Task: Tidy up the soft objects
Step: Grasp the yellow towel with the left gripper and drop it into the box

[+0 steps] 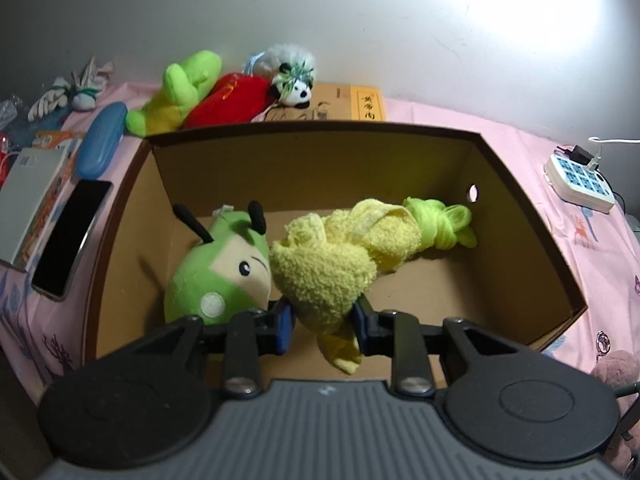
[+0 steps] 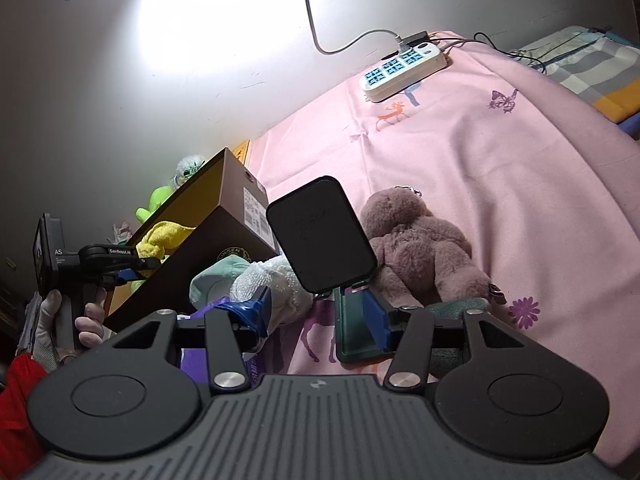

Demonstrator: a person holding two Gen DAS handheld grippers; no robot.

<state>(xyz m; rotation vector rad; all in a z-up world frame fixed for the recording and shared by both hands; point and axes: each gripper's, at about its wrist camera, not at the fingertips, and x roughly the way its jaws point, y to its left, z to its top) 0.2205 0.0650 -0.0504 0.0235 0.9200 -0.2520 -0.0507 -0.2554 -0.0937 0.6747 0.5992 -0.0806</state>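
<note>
Left gripper (image 1: 323, 322): over the cardboard box (image 1: 520, 216), jaws clamping the yellow towel (image 1: 324, 276).
Right gripper (image 2: 318, 316): low over the pink sheet (image 2: 500, 184), jaws spread, empty.

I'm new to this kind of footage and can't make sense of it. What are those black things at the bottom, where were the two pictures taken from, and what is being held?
These are handheld tools: a person carries a two-finger gripper in each hand, each with a camera looking along its fingers. One picture is from the left gripper, which grips a fluffy yellow towel bundle over an open brown cardboard box; a green plush bug with black antennae lies inside. The other is from the right gripper, open and holding nothing, near a brown furry plush toy on the pink bedsheet. A white power strip lies farther back.
</note>
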